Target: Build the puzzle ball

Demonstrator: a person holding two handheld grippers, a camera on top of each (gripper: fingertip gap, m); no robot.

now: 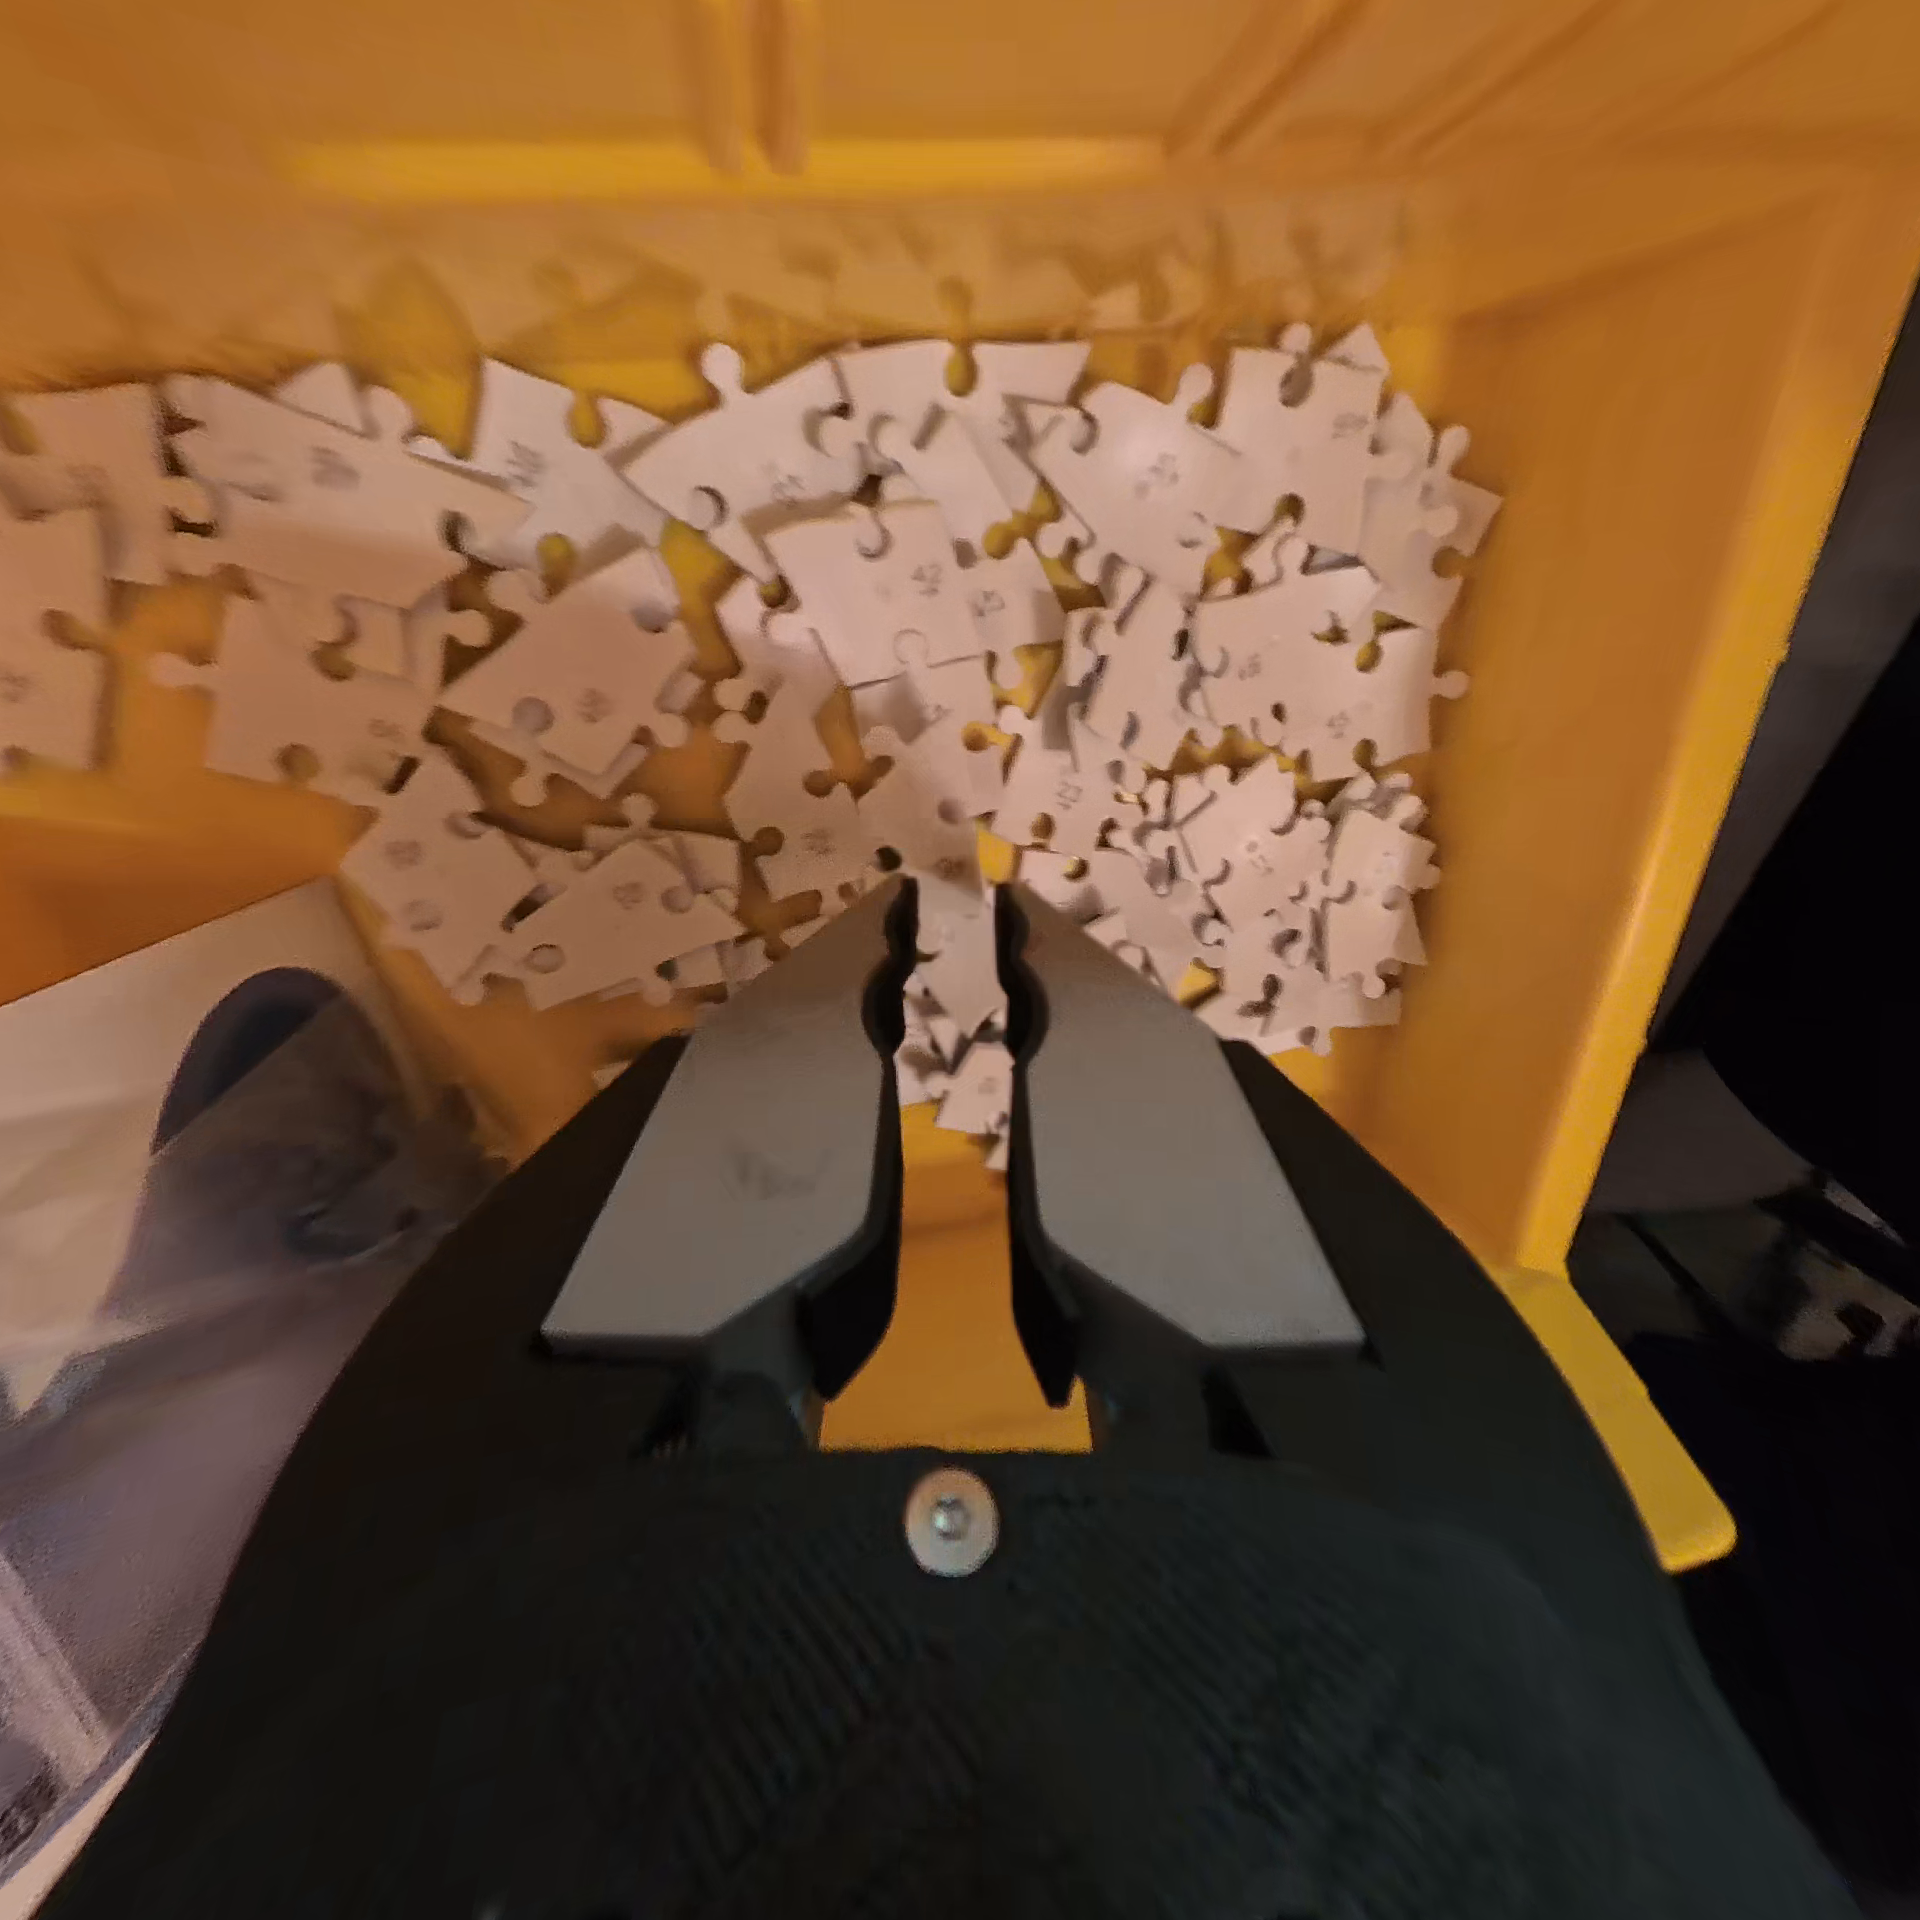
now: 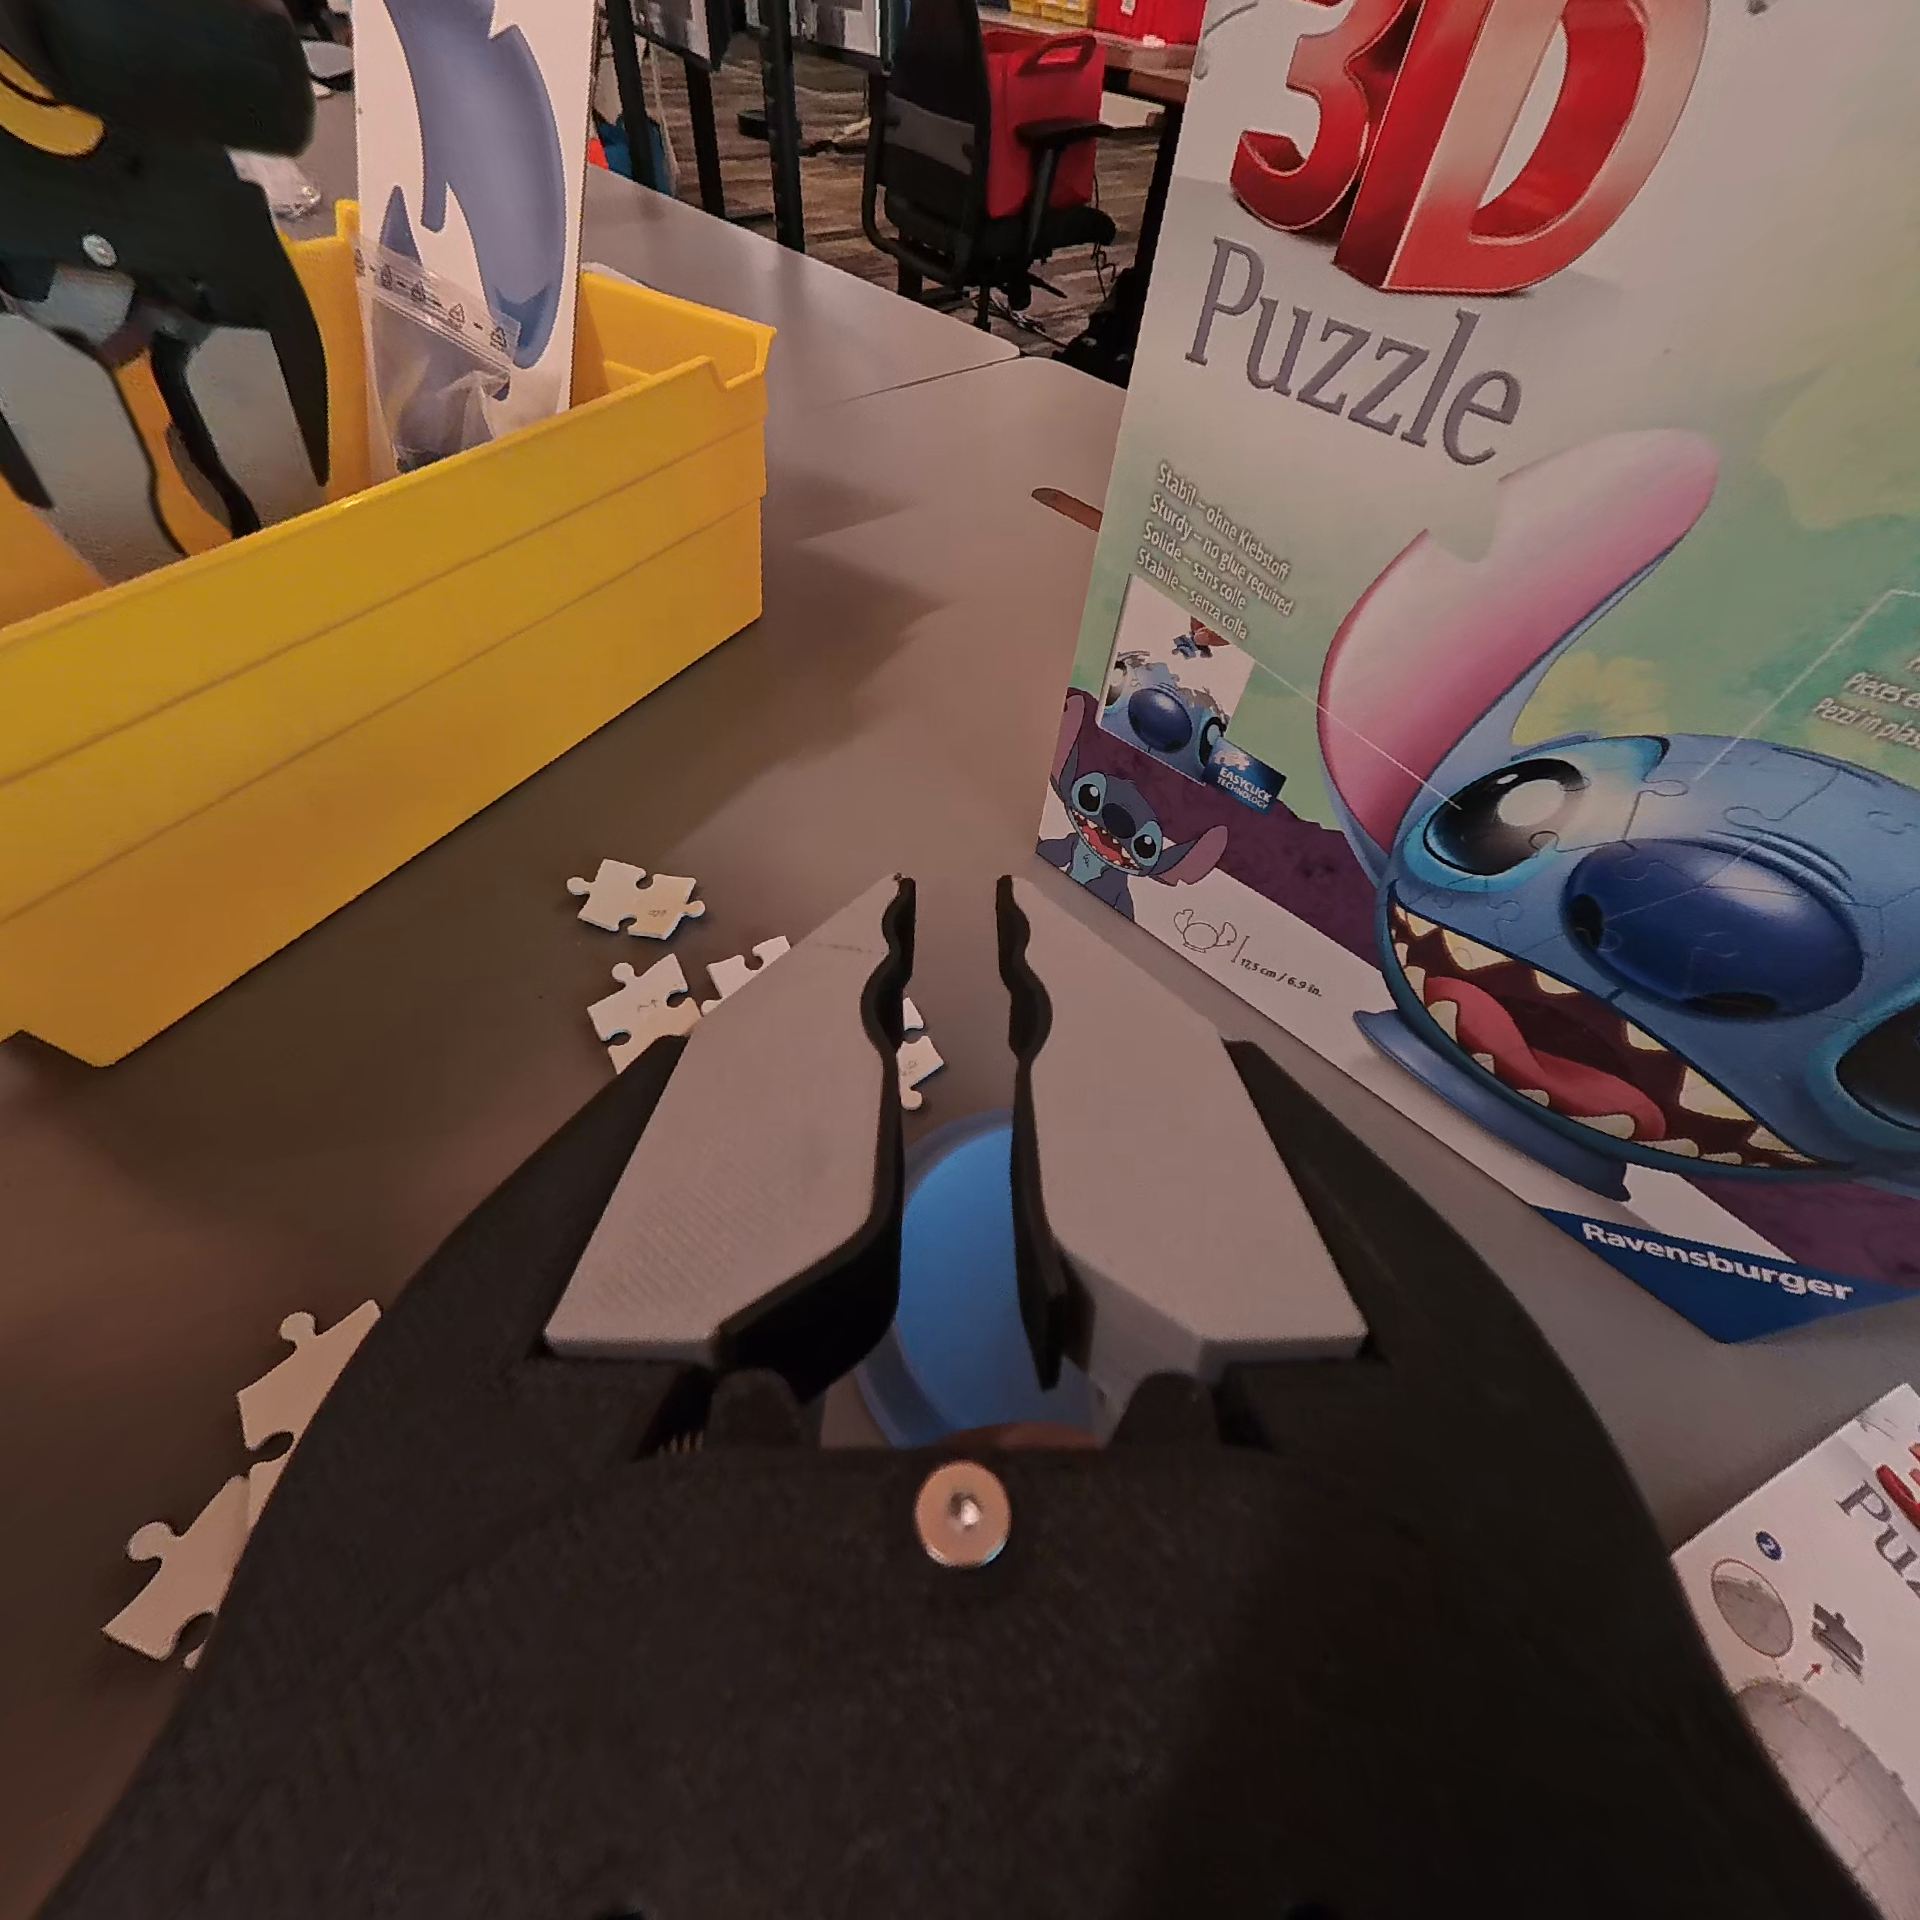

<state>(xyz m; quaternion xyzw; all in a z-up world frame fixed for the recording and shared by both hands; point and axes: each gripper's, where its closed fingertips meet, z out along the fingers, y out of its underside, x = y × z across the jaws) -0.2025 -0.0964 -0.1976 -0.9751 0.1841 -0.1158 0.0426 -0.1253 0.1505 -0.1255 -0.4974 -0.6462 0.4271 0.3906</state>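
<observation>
Between the left fingers: the left gripper hangs inside the yellow bin, fingers narrowly parted with nothing pinched; the tips sit just over the near edge of the heap of pale puzzle pieces, and one piece shows through the gap.
Risk, left: pieces overlap and interlock (backs up, the view blurred), so closing now could likely catch two at once or only a tab, and the piece may slip.
Ahead of the right fingers: the right gripper hovers above the grey tabletop, fingers slightly apart and empty.
Below the right fingers: a blue round stand shows through the gap; loose pieces lie just to their left.
Right of the right fingers: the puzzle box stands upright, near.
Risk, right: a low sweep could scatter the loose pieces or nudge the box over.
Ball: not yet begun, I judge.
</observation>
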